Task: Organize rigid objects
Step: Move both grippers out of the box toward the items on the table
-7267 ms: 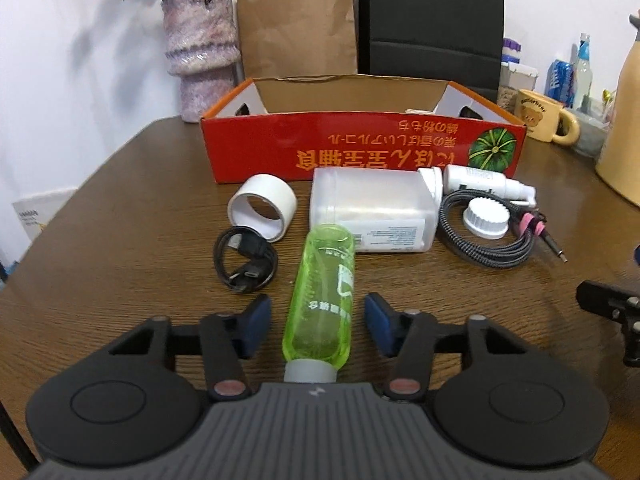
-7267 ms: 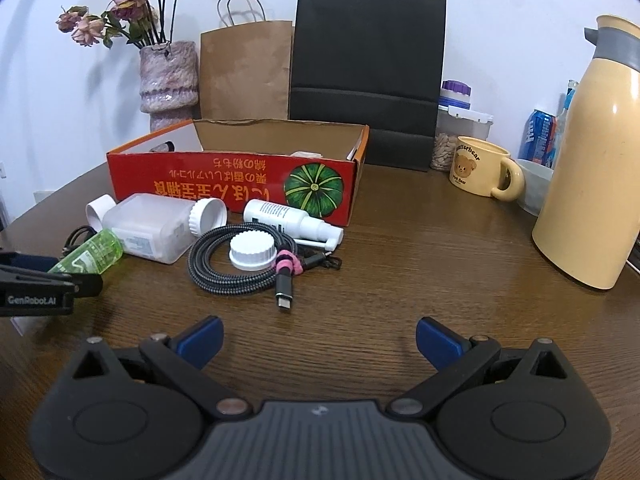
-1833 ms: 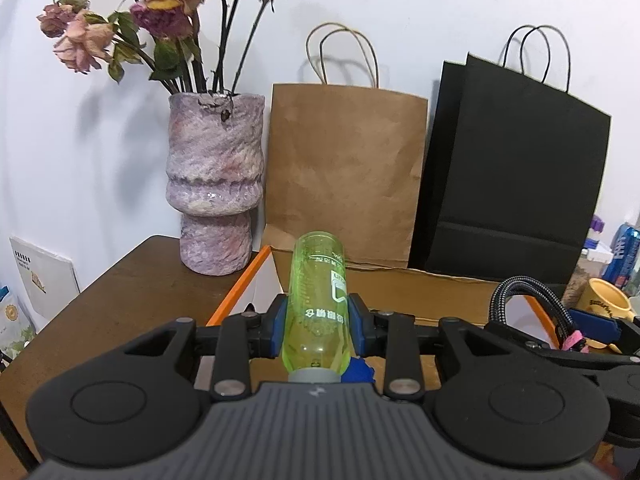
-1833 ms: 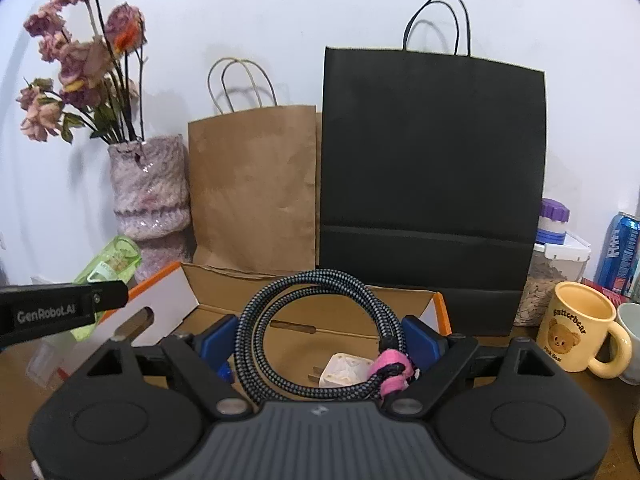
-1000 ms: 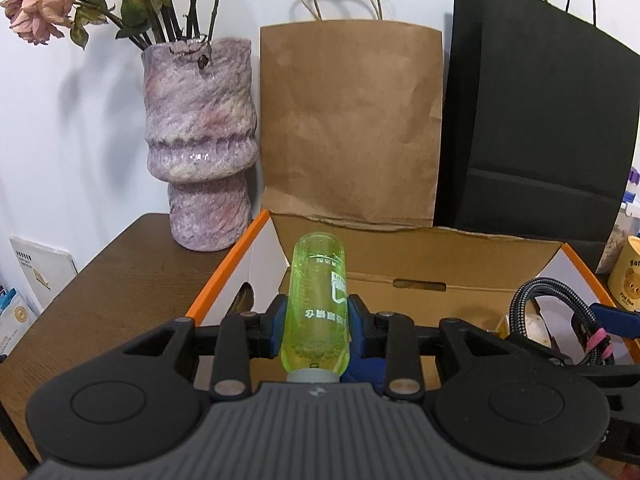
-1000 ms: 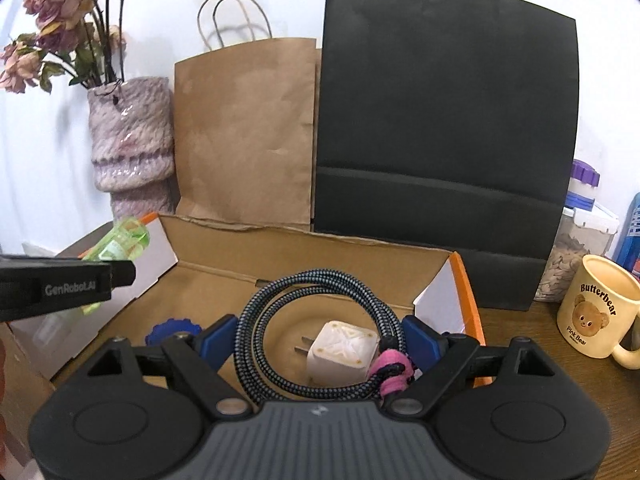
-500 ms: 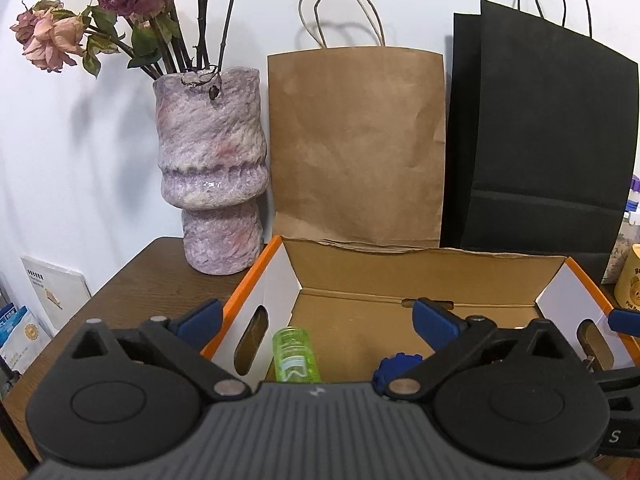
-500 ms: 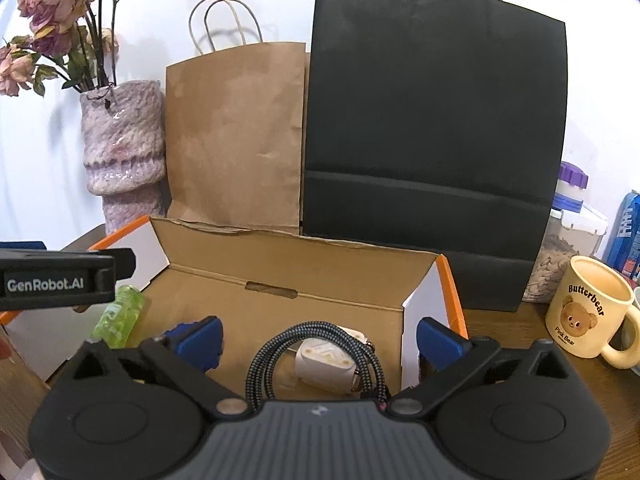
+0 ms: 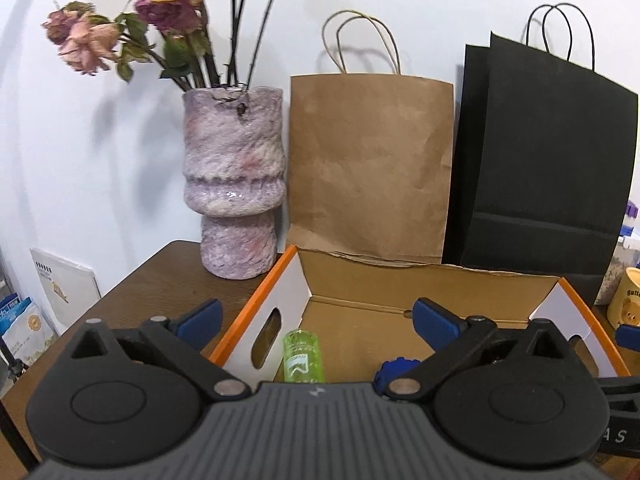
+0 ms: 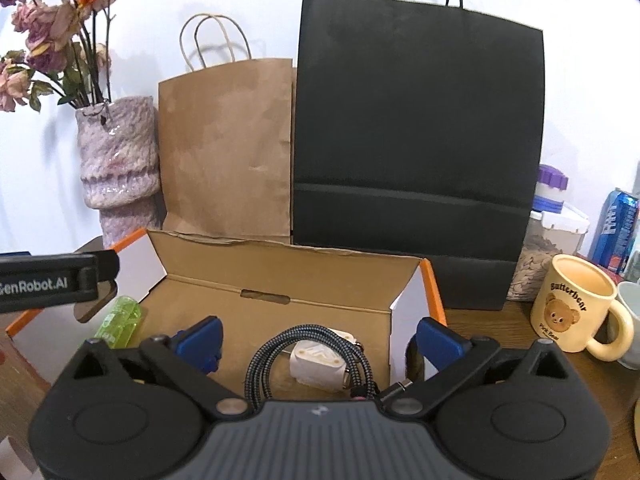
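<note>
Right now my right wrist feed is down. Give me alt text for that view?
The open right gripper hangs over the cardboard box, which holds a coiled braided cable around a white charger, and a green bottle at the left end. Behind stand a brown bag, black bag and vase; a bear mug sits right.

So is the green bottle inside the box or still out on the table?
Inside. The green bottle lies on the floor of the cardboard box, by its left wall, and the left gripper above it is open.
</note>
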A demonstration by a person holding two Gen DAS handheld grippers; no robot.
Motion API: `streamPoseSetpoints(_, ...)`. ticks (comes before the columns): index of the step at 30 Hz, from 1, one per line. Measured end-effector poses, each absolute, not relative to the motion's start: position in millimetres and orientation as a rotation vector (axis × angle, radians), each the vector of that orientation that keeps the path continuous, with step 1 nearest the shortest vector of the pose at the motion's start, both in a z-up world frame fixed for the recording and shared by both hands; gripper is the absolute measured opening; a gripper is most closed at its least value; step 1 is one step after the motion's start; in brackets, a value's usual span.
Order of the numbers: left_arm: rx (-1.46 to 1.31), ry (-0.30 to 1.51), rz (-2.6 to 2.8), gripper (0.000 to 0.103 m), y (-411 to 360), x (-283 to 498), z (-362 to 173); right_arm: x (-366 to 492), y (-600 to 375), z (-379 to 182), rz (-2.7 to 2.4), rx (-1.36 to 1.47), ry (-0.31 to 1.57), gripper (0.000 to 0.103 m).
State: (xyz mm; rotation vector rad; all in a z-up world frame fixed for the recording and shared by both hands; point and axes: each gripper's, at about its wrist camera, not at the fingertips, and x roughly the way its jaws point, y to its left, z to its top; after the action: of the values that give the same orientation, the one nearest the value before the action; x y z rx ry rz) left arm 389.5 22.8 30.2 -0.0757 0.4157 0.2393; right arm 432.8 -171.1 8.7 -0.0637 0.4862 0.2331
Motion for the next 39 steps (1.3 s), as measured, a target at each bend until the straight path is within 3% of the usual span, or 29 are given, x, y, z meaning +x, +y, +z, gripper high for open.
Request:
streamPoseSetpoints(15, -0.091, 0.392, 0.249, 0.103, 33, 331, 21, 369, -188, 14, 0.259, -0.108, 0.419, 0.103)
streamPoseSetpoints(39, -0.031, 0.472, 0.248, 0.103, 47, 239, -6, 281, -202, -21, 0.265, -0.183, 0.496, 0.103)
